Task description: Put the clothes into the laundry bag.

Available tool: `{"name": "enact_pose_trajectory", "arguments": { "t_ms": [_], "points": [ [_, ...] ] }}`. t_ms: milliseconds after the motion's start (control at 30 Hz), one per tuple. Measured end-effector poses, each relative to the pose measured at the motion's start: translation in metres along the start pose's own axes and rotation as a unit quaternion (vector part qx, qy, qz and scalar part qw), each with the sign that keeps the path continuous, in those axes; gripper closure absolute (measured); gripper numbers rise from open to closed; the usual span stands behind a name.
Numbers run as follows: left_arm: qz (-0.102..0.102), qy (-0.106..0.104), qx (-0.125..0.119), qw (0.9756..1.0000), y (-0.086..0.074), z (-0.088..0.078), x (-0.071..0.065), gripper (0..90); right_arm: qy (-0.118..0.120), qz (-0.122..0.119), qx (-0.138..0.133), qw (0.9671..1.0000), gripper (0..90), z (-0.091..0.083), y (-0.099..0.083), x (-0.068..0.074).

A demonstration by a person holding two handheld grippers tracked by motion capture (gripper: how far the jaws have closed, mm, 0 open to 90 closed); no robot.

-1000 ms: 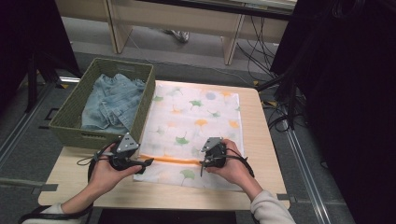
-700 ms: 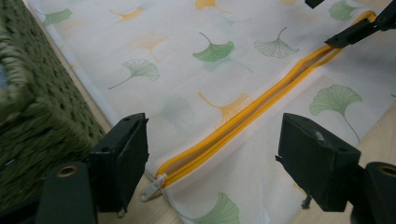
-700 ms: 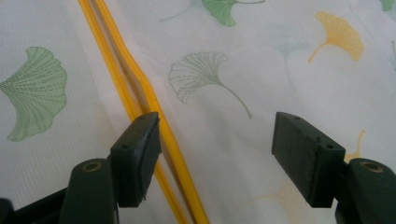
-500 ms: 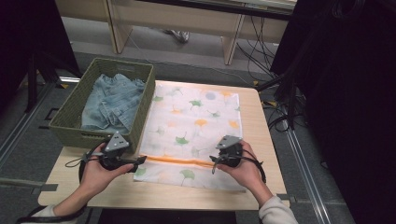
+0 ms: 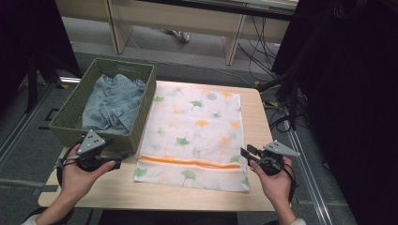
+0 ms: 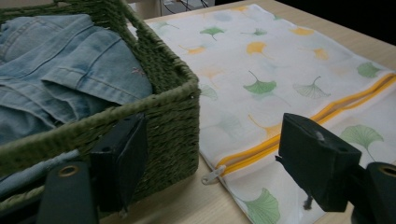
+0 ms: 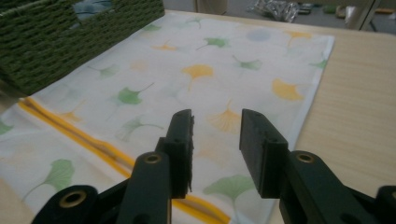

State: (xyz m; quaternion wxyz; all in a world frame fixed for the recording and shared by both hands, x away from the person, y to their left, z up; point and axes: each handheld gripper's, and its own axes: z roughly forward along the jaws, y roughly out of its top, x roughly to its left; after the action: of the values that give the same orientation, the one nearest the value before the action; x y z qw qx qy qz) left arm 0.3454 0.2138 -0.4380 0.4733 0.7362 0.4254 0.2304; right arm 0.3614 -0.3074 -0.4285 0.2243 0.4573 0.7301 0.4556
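Both grippers drew apart | right gripper (image 5: 248, 152) closing, empty | left gripper (image 5: 123, 156) open | bag (image 5: 195, 133) flat, zipped

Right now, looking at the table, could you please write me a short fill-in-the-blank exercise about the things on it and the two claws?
1. The denim garment lies inside the woven green ____.
2. The mesh laundry bag is printed with ginkgo ____.
3. The zipper across the bag is ____ in colour.
4. The left claw and the right claw are both ____, with nothing between their jaws.

Missing words: basket; leaves; orange; open
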Motion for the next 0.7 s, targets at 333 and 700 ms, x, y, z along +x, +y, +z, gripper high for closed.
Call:
{"name": "enact_pose_trajectory", "arguments": {
  "t_ms": [333,700],
  "points": [
    [-0.005,-0.002,-0.004,1.0000,-0.002,-0.003,0.003,23.8,0.012,-0.019,0.056,0.9982,59.1,0.012,-0.003,0.009],
    [-0.003,-0.003,0.004,1.0000,-0.002,0.002,0.002,24.1,0.005,-0.088,0.072,0.9935,58.4,0.021,0.001,0.013]
  ]
}}
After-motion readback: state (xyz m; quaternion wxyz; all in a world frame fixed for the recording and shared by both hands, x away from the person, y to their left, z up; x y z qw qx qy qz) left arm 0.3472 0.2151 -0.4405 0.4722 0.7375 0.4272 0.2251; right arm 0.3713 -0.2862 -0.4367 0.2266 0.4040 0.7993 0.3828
